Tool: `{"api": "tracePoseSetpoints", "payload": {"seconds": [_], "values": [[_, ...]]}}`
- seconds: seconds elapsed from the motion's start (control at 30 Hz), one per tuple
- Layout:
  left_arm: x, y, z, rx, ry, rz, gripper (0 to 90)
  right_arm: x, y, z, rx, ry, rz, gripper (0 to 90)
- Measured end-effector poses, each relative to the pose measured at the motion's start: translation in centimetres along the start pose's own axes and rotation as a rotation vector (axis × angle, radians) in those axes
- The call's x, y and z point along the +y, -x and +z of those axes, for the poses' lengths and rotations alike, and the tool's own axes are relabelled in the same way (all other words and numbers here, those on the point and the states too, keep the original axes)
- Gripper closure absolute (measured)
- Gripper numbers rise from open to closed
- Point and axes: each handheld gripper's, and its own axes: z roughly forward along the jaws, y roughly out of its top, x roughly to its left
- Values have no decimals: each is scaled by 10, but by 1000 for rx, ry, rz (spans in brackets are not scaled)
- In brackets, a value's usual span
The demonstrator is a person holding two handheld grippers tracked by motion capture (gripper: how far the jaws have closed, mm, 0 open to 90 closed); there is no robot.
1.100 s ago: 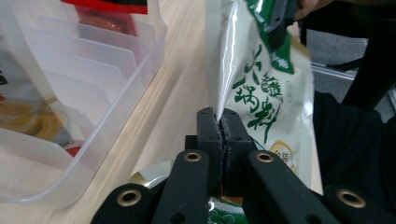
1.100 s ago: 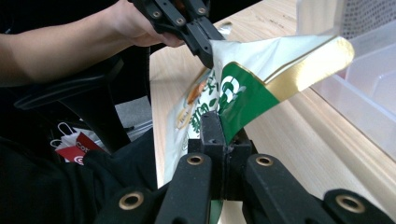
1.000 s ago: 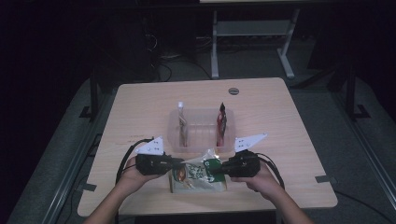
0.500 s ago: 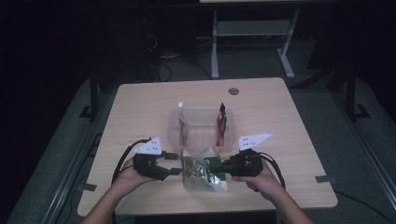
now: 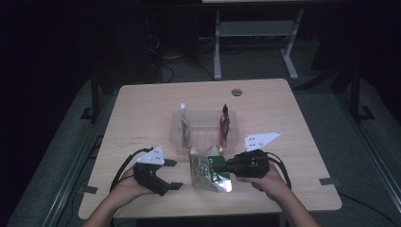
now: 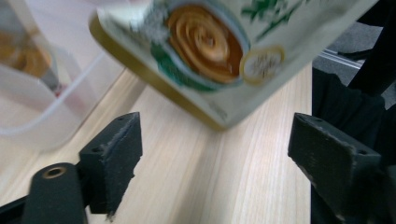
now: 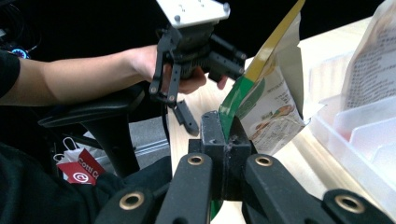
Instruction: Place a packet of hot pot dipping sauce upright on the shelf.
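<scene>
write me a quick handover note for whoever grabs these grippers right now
Right gripper: shut on the edge of the green snack pouch, holding it tilted just above the table in front of the clear bin.
Left gripper: open, holding nothing, beside the pouch.
Bin: two pouches stand in it, a pale one at its left end and a red one at its right end.
Done: green pouch gripped.
Left, probably: stand it in the bin with the others.
</scene>
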Motion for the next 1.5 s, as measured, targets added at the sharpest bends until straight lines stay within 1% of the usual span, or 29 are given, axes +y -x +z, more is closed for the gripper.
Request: {"api": "tracePoseSetpoints", "payload": {"seconds": [0.07, 0.1, 0.13, 0.2, 0.23, 0.27, 0.3, 0.37, 0.43, 0.6, 0.67, 0.7, 0.87, 0.93, 0.97, 1.13, 1.2, 1.3, 1.33, 1.5], "values": [[-4, 1, -1, 9, -12, -12, 136, 3, -1, -2, -4, 4, -9, 900], [-6, 1, -1, 14, -22, -8, 134, 4, -1, -2, -8, 8, -13, 900], [-7, 2, -1, 16, -17, -15, 134, 6, -1, -3, -13, 8, -15, 900], [-10, 3, -2, 17, -21, -19, 134, 9, 0, -5, -19, 15, -22, 900], [-11, 4, -2, 19, -23, -17, 134, 10, 0, -6, -23, 16, -24, 900], [-12, 3, -2, 25, -25, -7, 134, 12, 1, -6, -28, 22, -29, 900], [-13, 4, -2, 28, -27, -17, 134, 14, 1, -7, -29, 26, -25, 900], [-14, 3, -2, 35, -38, -5, 134, 17, 2, -8, -37, 36, -35, 900], [-16, 3, -3, 41, -41, -2, 134, 21, 3, -11, -43, 45, -36, 900], [-18, 0, -7, 62, -30, -9, 134, 30, 6, -17, -56, 75, -48, 900], [-19, 0, -7, 70, -20, -21, 134, 33, 8, -18, -65, 86, -48, 900], [-19, -1, -8, 73, -25, -15, 134, 35, 9, -18, -71, 89, -51, 900], [-20, 1, -8, 76, -38, -11, 134, 45, 14, -18, -104, 88, -48, 900], [-20, 0, -8, 78, -48, -2, 134, 48, 17, -18, -115, 88, -46, 900], [-20, 0, -8, 79, -48, -2, 134, 50, 18, -18, -123, 91, -53, 900], [-21, -1, -6, 73, -52, -6, 134, 61, 25, -19, -162, 93, -53, 900], [-21, -1, -5, 73, -56, -1, 134, 66, 28, -20, -173, 99, -51, 900], [-22, 0, -4, 67, -56, -11, 134, 72, 33, -20, -194, 98, -56, 900], [-22, 0, -4, 67, -55, -9, 134, 73, 35, -20, -205, 96, -54, 900], [-23, -1, -5, 66, -54, -12, 134, 77, 44, -20, -231, 98, -38, 900]]}}
